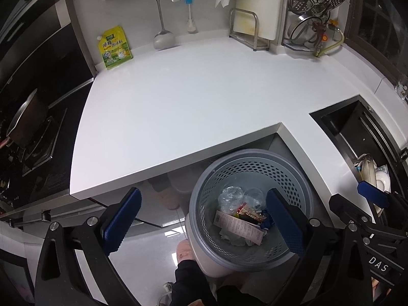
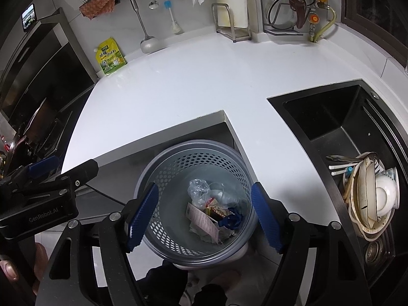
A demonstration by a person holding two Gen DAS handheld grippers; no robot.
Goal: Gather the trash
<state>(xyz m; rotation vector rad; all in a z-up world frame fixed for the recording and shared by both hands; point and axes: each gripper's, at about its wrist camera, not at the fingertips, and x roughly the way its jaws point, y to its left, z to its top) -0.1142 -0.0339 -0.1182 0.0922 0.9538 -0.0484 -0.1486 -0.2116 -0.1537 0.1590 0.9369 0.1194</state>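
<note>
A grey perforated trash bin stands on the floor below the inner corner of the white counter; it also shows in the right wrist view. Inside lie clear plastic wrap, a receipt, a red wrapper and a blue scrap. My left gripper is open and empty, above and left of the bin. My right gripper is open and empty, straight over the bin; it also shows at the right of the left wrist view.
A black sink on the right holds dirty dishes. A stove with a pan is at the left. A yellow-green pouch, a ladle, a cutting board rack and a steamer rack line the back wall.
</note>
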